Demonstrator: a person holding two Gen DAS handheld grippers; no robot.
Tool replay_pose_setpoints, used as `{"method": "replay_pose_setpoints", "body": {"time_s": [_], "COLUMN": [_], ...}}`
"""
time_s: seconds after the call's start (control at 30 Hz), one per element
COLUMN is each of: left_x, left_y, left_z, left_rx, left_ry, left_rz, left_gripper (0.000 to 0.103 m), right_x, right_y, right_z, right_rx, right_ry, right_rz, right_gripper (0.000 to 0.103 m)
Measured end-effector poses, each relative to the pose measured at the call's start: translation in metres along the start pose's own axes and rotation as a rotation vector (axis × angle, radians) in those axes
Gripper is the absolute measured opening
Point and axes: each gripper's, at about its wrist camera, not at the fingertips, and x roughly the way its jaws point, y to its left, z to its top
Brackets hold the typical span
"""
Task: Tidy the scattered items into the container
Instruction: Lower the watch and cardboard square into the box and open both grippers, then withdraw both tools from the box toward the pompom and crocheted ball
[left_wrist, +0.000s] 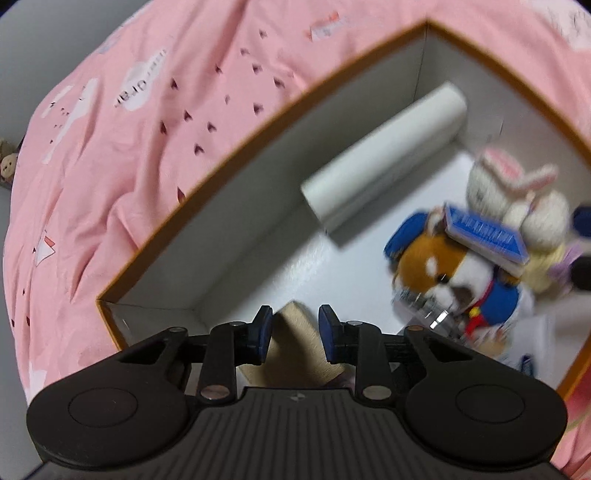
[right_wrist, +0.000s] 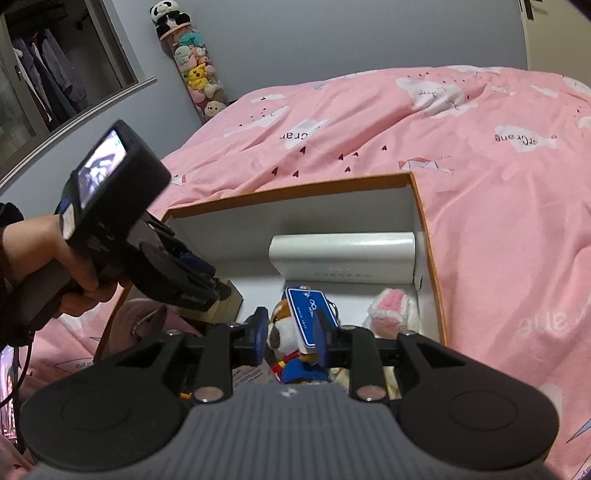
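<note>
tan block, rigid and light by its look, low in the orange-rimmed box corner between my left gripper jaws; whether they clamp it, i cannot tell. grip its flat sides. right gripper jaws stand apart above the plush dog.

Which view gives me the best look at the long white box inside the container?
The right wrist view: the long white box lies sharp and side-on against the container's far wall, its faint lettering visible. The left wrist view shows it whole but motion-blurred, seen at an angle.
</note>
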Motion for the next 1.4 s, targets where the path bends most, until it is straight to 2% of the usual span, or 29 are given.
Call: {"method": "replay_pose_setpoints", "body": {"time_s": [0.1,0.27,0.37,0.6,0.8,0.97,1.03,1.23,1.4], "left_x": [0.001,-0.001,-0.002,-0.045,-0.089,-0.123,-0.137,-0.179,-0.206], "left_y": [-0.002,-0.003,-0.006,-0.002,-0.003,-0.003,-0.003,0.001,0.002], "left_z": [-0.006,-0.012,-0.015,-0.024,-0.035,-0.048,-0.055,-0.084,-0.115], "left_rx": [0.028,0.058,0.076,0.057,0.031,-0.001,-0.009,-0.083,-0.144], "left_ry": [0.012,0.063,0.063,-0.075,-0.151,-0.182,-0.199,-0.289,-0.375], "left_rz": [0.009,-0.043,-0.029,-0.088,-0.056,-0.046,-0.034,-0.034,-0.015], "left_gripper": [0.033,0.034,0.034,0.034,0.034,0.034,0.034,0.034,0.034], "right_x": [0.002,0.006,0.006,0.003,-0.004,-0.016,-0.019,-0.034,-0.042], "right_y": [-0.001,-0.005,-0.005,-0.004,0.002,0.012,0.016,0.025,0.027], "right_z": [-0.001,-0.002,-0.003,-0.005,-0.006,-0.007,-0.008,-0.016,-0.022], "right_rx": [0.002,0.016,0.019,0.022,0.005,-0.034,-0.043,-0.080,-0.089], "right_ry": [0.003,0.014,0.013,0.007,-0.014,-0.059,-0.074,-0.148,-0.157], "right_rz": [0.003,0.002,0.001,0.006,0.010,0.021,0.021,0.001,0.001], "right_gripper": [0.031,0.031,0.032,0.032,0.038,0.040,0.044,0.045,0.045]}}
